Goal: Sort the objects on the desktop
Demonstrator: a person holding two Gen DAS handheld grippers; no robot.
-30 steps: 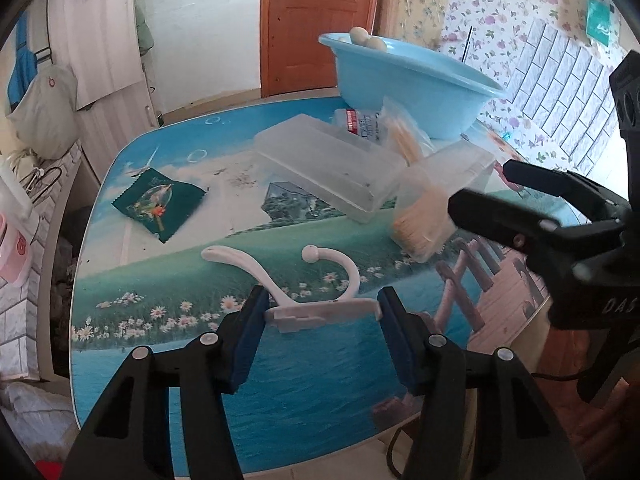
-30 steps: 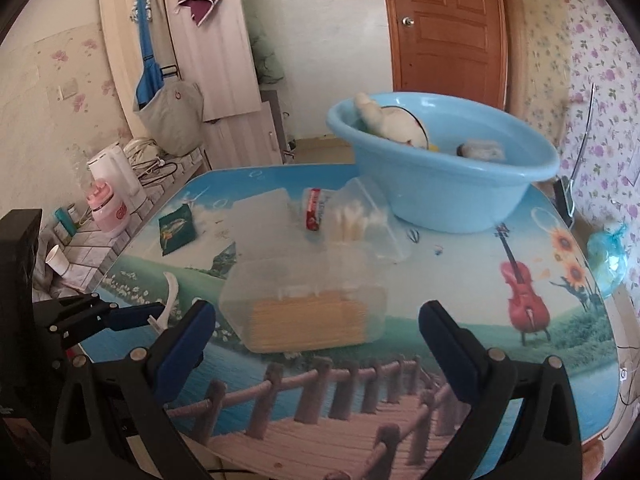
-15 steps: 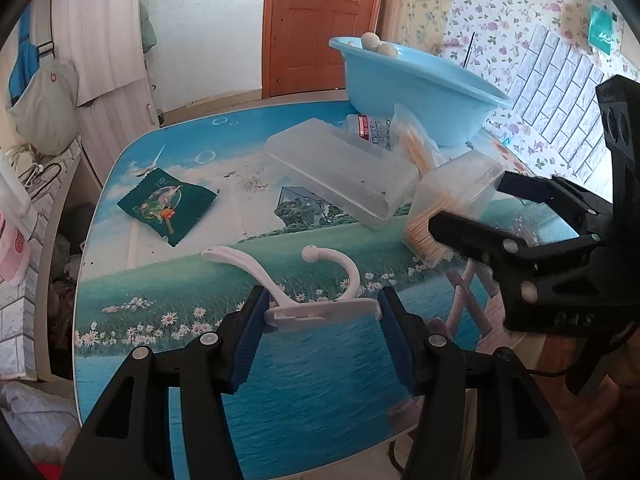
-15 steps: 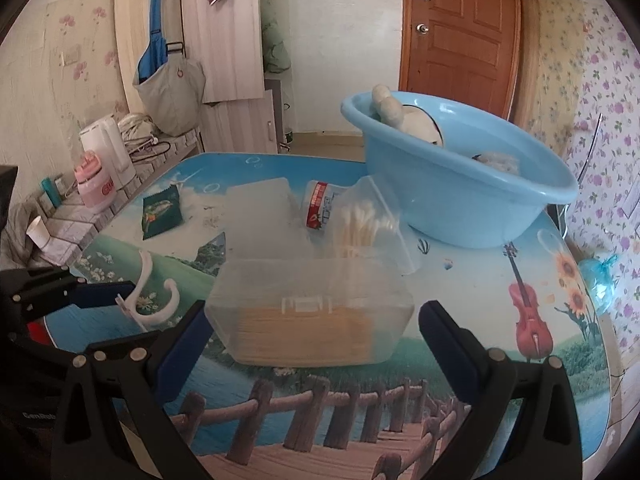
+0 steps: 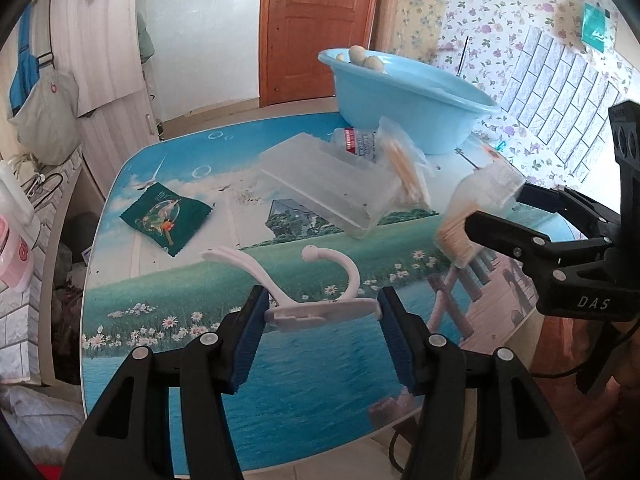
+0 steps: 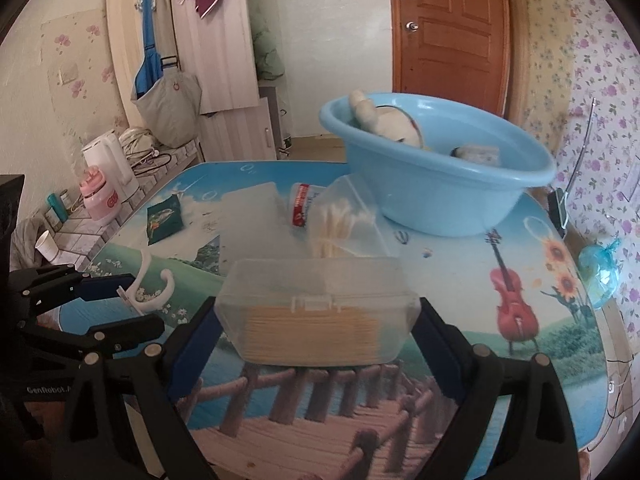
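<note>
Since a second ago our right gripper (image 6: pixel 316 320) has closed its blue pads onto the two ends of the clear toothpick box (image 6: pixel 315 310), which then sat free on the table between wide-open fingers; the box is now lifted clear of the table (image 6: pixel 460 280), tilted in the left wrist view (image 5: pixel 476 210). Our left gripper (image 5: pixel 320 312) keeps the flat base of the white double hook (image 5: pixel 320 308) pinched between its pads, curved arms pointing away from us, as before. Just beyond the box lies a clear bag of cotton swabs (image 6: pixel 340 228), touching a flat translucent case (image 6: pixel 256 220) on its left. Behind the bag stands the blue basin (image 6: pixel 440 184), holding a pale toy. Left of the case, well apart from the box, lies a green sachet (image 6: pixel 165 218).
</note>
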